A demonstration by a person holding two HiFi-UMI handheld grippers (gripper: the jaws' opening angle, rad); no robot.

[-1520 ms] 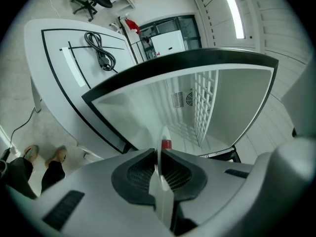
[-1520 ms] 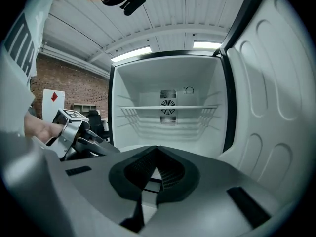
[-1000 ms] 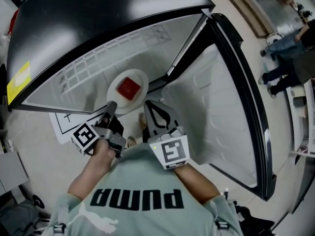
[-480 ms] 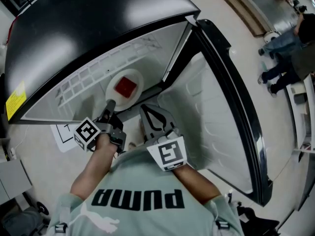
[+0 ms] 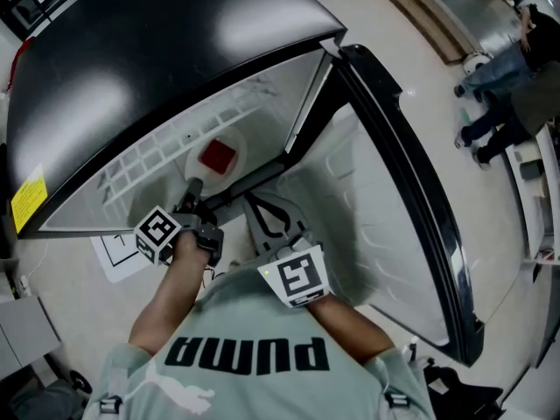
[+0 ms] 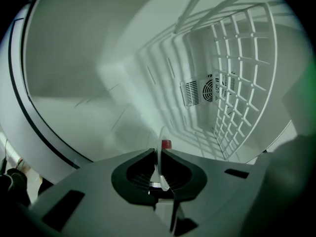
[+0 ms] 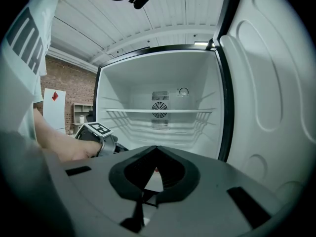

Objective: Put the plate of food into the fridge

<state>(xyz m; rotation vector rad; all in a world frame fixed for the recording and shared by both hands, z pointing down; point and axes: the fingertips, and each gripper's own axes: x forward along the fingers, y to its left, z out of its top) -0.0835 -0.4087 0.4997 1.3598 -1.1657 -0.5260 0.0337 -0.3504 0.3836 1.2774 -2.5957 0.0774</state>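
A white plate with a red block of food hangs inside the open fridge, over its white wire shelf. My left gripper is shut on the plate's near rim. In the left gripper view the plate stands edge-on between the jaws, and the red food peeks over it. My right gripper hovers just right of the plate at the fridge opening, shut with nothing in it. In the right gripper view the right gripper faces the fridge interior.
The fridge door stands wide open on the right. A wire shelf and a fan grille show at the back of the compartment. People stand far off at the upper right. A paper sheet lies on the floor.
The left gripper has carried the plate forward, deeper into the fridge compartment. The right gripper has followed it toward the opening.
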